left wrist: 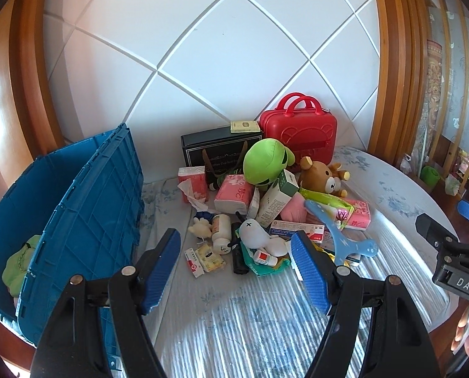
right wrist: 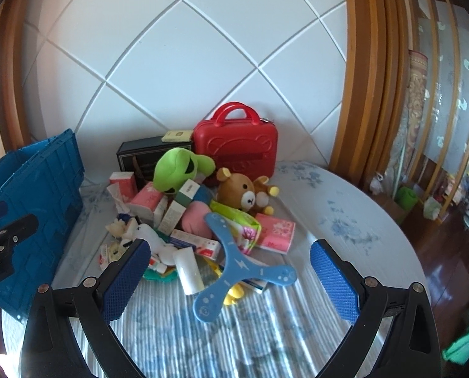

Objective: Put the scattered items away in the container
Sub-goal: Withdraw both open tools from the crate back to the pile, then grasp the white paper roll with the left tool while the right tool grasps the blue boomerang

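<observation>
- Nearest, the left gripper (left wrist: 236,267) hangs just above the bedspread (left wrist: 240,321) with its blue-padded fingers (left wrist: 159,267) spread wide and nothing between them; the right gripper (right wrist: 229,278) hovers likewise, wide and empty.
- Straight ahead of the right gripper lies the blue three-armed boomerang (right wrist: 234,263), resting tilted on the front edge of the pile, one arm propped on a green packet (right wrist: 240,220).
- Ahead of the left gripper sit the smallest things: a small red-and-white medicine box (left wrist: 193,263), a white pill bottle (left wrist: 221,233), a white plush figure with a cross for an eye (left wrist: 256,234) and a black tube-like object (left wrist: 238,260).
- Mid-pile: pink tissue packs (left wrist: 234,193), a green-and-white carton (left wrist: 277,200), a pink soft thing whose form I cannot tell, the green alien plush (left wrist: 266,160) and the brown bear plush (left wrist: 324,176).
- Farthest, against the padded wall, stand a black gift box (left wrist: 215,146) and a red toy suitcase (left wrist: 299,132).
- The container, a blue crate (left wrist: 86,208) with its lid flaps raised, stands to the left, just beside the pile; something green already lies inside.
- Judgement: the task looks barely begun and a pick is being chosen. The boomerang is the likely target for the right gripper; being thin and flat, it calls for closing across one arm near the raised end, then carrying it left over the crate wall.
</observation>
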A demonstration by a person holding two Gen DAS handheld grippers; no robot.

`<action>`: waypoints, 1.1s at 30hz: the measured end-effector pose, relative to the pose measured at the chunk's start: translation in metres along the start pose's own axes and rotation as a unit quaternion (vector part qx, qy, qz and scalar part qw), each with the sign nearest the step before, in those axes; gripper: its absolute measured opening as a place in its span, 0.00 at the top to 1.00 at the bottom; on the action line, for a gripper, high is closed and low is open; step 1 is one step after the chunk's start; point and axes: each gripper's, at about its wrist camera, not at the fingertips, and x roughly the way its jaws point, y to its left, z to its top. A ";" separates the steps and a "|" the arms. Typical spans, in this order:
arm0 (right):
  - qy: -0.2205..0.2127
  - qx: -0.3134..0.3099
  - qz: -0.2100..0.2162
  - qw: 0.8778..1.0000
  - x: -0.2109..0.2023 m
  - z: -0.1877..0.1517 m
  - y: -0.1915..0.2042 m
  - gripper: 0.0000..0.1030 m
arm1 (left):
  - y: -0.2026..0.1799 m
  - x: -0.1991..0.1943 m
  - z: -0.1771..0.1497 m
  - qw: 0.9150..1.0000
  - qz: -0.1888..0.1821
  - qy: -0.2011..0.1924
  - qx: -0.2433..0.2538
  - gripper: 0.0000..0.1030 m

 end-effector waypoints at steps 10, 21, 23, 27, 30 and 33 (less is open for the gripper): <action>0.035 -0.005 -0.028 0.999 0.025 -0.010 -0.015 0.00 | 0.010 0.036 -0.005 0.999 -0.013 0.030 -0.016 0.30; 0.086 -0.006 0.000 0.996 0.109 -0.012 -0.080 0.00 | 0.029 0.112 -0.038 0.991 0.066 0.086 -0.081 0.30; 0.100 -0.003 0.009 0.995 0.129 -0.015 -0.087 0.00 | 0.035 0.126 -0.052 0.986 0.083 0.107 -0.093 0.30; 0.139 -0.004 0.037 0.990 0.167 -0.026 -0.086 0.00 | 0.047 0.146 -0.078 0.978 0.101 0.141 -0.115 0.30; 0.158 -0.001 0.053 0.986 0.186 -0.035 -0.081 0.00 | 0.051 0.161 -0.089 0.973 0.114 0.162 -0.115 0.30; 0.170 0.003 0.058 0.984 0.201 -0.039 -0.074 0.00 | 0.050 0.170 -0.092 0.973 0.107 0.168 -0.120 0.30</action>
